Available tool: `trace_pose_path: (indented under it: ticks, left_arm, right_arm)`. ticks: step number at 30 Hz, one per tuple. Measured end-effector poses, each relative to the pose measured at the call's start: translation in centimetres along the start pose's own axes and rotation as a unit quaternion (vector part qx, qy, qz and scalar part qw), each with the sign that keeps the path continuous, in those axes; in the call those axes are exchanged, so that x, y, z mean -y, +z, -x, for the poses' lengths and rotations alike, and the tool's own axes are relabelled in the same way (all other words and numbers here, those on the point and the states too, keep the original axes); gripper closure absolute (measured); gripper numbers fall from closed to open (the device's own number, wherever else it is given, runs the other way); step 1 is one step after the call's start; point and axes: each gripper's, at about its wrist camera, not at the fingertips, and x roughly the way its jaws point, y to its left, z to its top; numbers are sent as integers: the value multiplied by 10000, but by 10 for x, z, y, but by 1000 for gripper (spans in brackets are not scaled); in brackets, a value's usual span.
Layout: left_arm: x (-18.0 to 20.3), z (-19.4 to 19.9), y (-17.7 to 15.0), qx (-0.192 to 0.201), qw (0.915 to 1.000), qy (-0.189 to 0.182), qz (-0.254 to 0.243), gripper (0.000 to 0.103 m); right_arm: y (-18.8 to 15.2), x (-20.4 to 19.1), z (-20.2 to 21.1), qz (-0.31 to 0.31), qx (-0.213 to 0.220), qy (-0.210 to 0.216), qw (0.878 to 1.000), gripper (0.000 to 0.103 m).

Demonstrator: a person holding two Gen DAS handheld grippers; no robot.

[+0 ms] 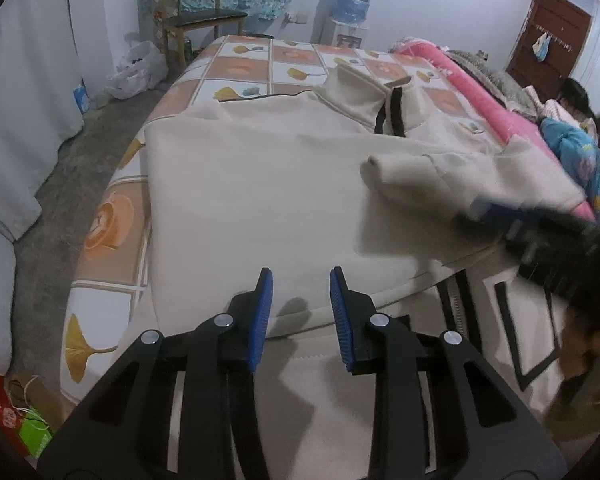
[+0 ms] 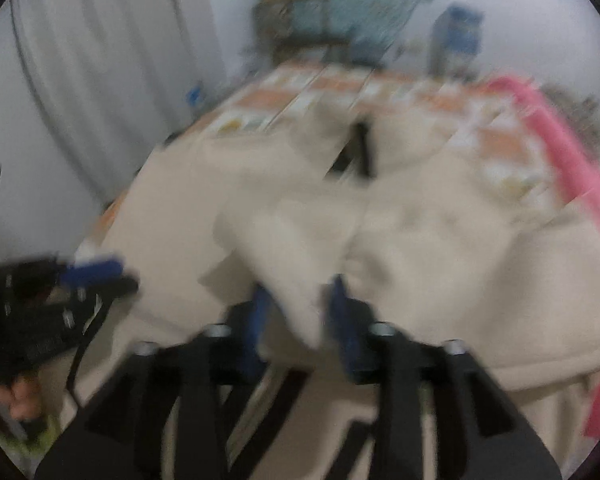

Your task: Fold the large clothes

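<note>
On the bed (image 1: 236, 64), spread over its tiled quilt, lies the cream jacket (image 1: 260, 184) — thick, soft and floppy, likely to sag rather than slip, so best taken at a hem or cuff. The left hand-held gripper (image 1: 300, 312) hovers released above the near fold. The right hand-held gripper (image 2: 300, 320) has cloth between its pads — the blur hides whether it is clenched.

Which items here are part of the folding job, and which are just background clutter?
Job:
- cream jacket
- its sleeve, carried by the right gripper
- left gripper, open, empty
- bed as work surface

Lying about:
- wooden chair
- water dispenser
- plastic bag
- pink blanket
</note>
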Motion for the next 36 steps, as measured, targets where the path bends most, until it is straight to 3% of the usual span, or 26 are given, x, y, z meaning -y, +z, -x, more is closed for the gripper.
trace_pose_path:
  ticks: [2,5,8,15,19,21,24,26,29,31,34,36]
  left_arm:
    - [-1,3,2,-41,9998,-213,40,75]
    - [-1,2,6,-151,9977,-643,181,74]
    - [2,-5,12,-269,9912,-1206,481,66]
    - [31,-50,39,-736,9770,-1806,857,57]
    - [42,-82,54,-957,9791,-1496,994,57]
    - [50,-88,60,-860,9846,-1218,914,64]
    - [63,-96,65,-892,9905,-816,652,92]
    - [72,-95,66,-796,9930,-753,446,96]
    - [78,-66,78,-309,9960,-791,285,97]
    - [73,-30,92,189,9938,-1028,376,97]
    - [54,16,109,794,9904,-1025,473,97]
    - [39,30,113,920,9900,-895,584,97]
  right_arm:
    - [-10,4,-5,-150,-169,370,9991,45]
    - [-21,18,5,-547,-112,823,9950,42]
    - [-32,41,22,-1104,37,1247,9860,41]
    - [-68,84,66,-1681,442,1041,9793,41]
    - [-85,104,89,-1852,712,618,9782,41]
    - [-92,113,95,-1979,783,509,9758,41]
    - [-99,124,95,-2167,824,400,9719,41]
    - [-102,130,94,-2255,830,354,9701,41]
    - [-102,136,96,-2259,833,223,9703,41]
    - [-102,137,98,-2212,835,115,9716,41]
    - [-99,137,99,-2157,824,-56,9730,41]
    - [-100,140,98,-2196,787,-125,9723,41]
